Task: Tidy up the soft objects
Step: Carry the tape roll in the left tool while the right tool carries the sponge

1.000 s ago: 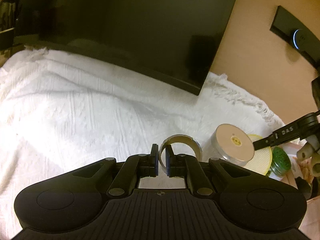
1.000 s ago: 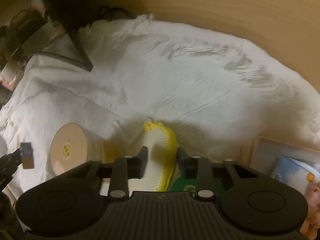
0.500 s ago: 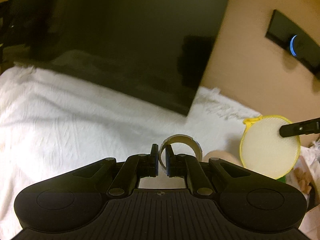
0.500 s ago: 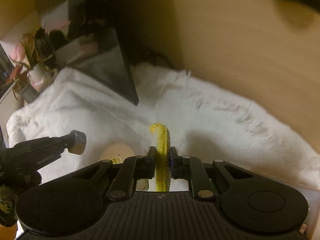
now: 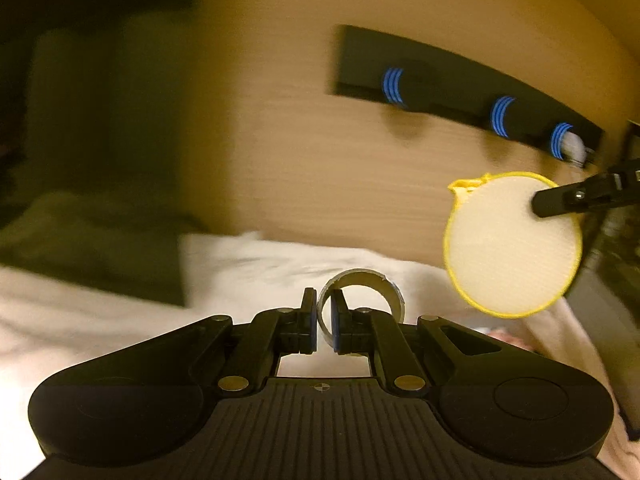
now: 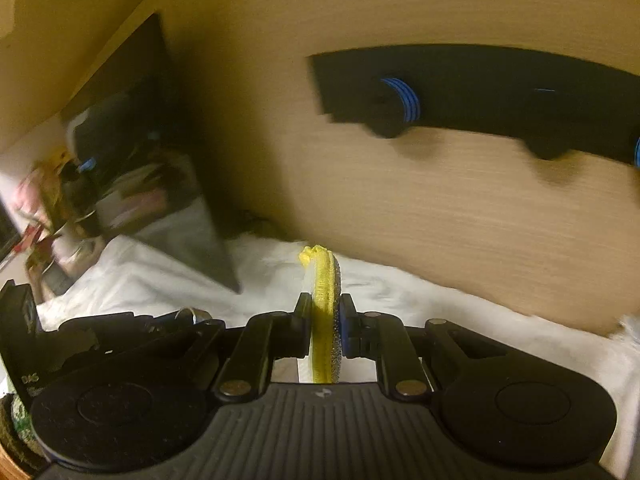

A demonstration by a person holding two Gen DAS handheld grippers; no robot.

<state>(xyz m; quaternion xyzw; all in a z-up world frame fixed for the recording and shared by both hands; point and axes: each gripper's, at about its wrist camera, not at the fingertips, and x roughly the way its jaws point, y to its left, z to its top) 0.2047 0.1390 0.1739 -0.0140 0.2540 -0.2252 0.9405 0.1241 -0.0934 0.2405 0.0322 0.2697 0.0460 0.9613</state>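
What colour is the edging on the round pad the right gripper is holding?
Yellow, around a cream face on the round pad; clearest in the left wrist view.

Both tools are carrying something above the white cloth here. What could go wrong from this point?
The right tool pinches the round yellow-edged pad only near its rim, so it could swing or slip out. The left tool grips just one wall of the thin ring, which might bend or twist free. Motion blur suggests fast carrying.

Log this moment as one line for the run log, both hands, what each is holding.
left tool: shut on cardboard ring wall | right tool: shut on round yellow-edged pad | both lifted above white cloth
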